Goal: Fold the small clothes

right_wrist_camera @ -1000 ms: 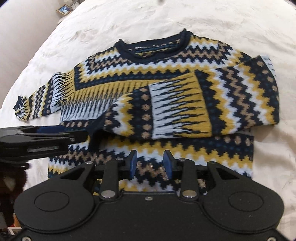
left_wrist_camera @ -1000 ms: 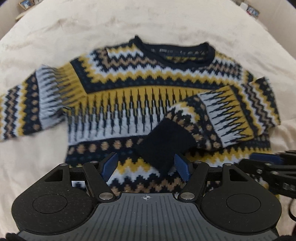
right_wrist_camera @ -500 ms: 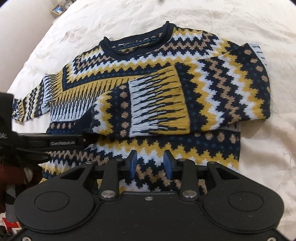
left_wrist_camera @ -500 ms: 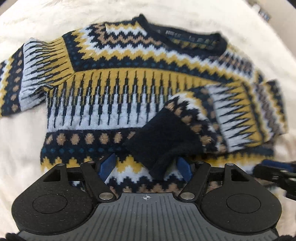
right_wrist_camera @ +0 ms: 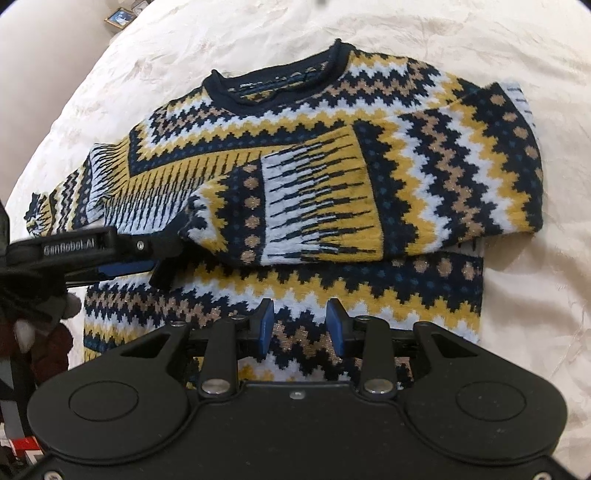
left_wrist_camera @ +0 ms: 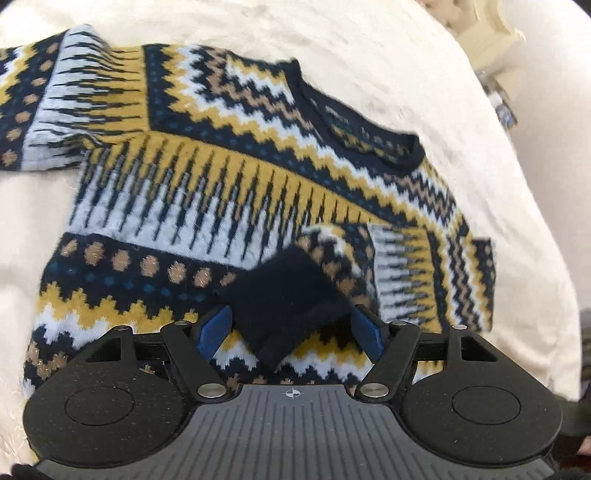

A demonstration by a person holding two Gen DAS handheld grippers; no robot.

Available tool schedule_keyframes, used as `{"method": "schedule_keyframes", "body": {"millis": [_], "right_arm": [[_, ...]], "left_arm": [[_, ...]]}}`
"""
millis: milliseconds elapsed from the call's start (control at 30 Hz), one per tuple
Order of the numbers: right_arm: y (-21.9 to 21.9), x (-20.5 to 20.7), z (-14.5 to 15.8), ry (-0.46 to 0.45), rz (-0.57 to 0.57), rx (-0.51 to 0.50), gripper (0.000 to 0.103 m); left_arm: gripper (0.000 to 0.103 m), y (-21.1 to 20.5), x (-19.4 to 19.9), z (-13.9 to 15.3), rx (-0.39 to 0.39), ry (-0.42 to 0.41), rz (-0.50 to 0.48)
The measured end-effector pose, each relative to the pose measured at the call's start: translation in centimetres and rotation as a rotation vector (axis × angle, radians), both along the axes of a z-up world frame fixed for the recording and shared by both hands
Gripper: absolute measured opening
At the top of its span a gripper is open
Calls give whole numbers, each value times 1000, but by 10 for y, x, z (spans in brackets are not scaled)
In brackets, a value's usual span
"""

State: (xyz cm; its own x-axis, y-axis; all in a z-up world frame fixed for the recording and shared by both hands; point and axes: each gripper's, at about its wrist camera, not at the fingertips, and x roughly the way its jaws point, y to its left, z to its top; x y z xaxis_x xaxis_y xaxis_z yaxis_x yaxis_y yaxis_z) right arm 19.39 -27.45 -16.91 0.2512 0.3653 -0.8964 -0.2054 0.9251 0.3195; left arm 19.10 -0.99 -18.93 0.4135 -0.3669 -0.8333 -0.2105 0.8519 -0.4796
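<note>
Left gripper (left_wrist_camera: 290,328) spread wide around the folded sleeve's cuff (left_wrist_camera: 284,302), right gripper (right_wrist_camera: 300,325) parted, empty over the sweater (right_wrist_camera: 332,155) hem; cuff may snag and undo the fold.

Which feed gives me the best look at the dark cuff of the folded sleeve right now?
The left wrist view. The dark cuff fills the space between the open jaws of the left gripper, lying on the sweater. In the right wrist view the cuff is mostly hidden behind the left gripper; only a sliver shows.

Cream bedspread (right_wrist_camera: 461,33) w/ framed photo (right_wrist_camera: 119,17) beyond its edge.
</note>
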Motion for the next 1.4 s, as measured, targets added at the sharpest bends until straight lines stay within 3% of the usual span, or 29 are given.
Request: {"method": "schedule_keyframes", "body": {"millis": [133, 200, 333, 433, 467, 500, 533, 567, 767, 900, 1167, 1333, 1400], "right_arm": [[-4, -2, 3, -5, -10, -8, 44], [-7, -3, 3, -4, -22, -6, 44], [-8, -5, 3, -1, -23, -14, 44], [-7, -7, 6, -7, -18, -18, 44], [-7, -8, 7, -9, -18, -19, 44], [-7, -9, 8, -10, -19, -20, 44], [-7, -10, 8, -10, -22, -22, 44], [-8, -11, 9, -10, -25, -23, 44], [-18, -12, 9, -14, -59, -28, 44], [-22, -9, 7, -7, -86, -22, 44], [-23, -2, 8, -18, -93, -20, 44], [-23, 0, 7, -19, -93, -26, 44], [-24, 1, 6, -16, -97, -28, 44]], "left_arm": [[69, 15, -5, 7, 1, -22, 60], [69, 19, -3, 2, 12, 19, 72], [65, 13, 6, -11, 10, 65, 33], [63, 1, 12, -11, -2, 31, -16], [58, -2, 13, -11, -2, 29, -28], [31, -5, 14, -10, -4, 20, -42], [11, -7, 14, -8, 12, 14, -50], [4, -8, 13, -3, 52, 15, -44], [4, 4, 16, 45, 175, -125, -57], [4, 19, 24, 60, 242, -177, -68], [3, 36, 40, 42, 427, -165, -116], [1, 56, 42, 37, 441, -154, -50], [2, 63, 46, 37, 409, -146, -46]]}}
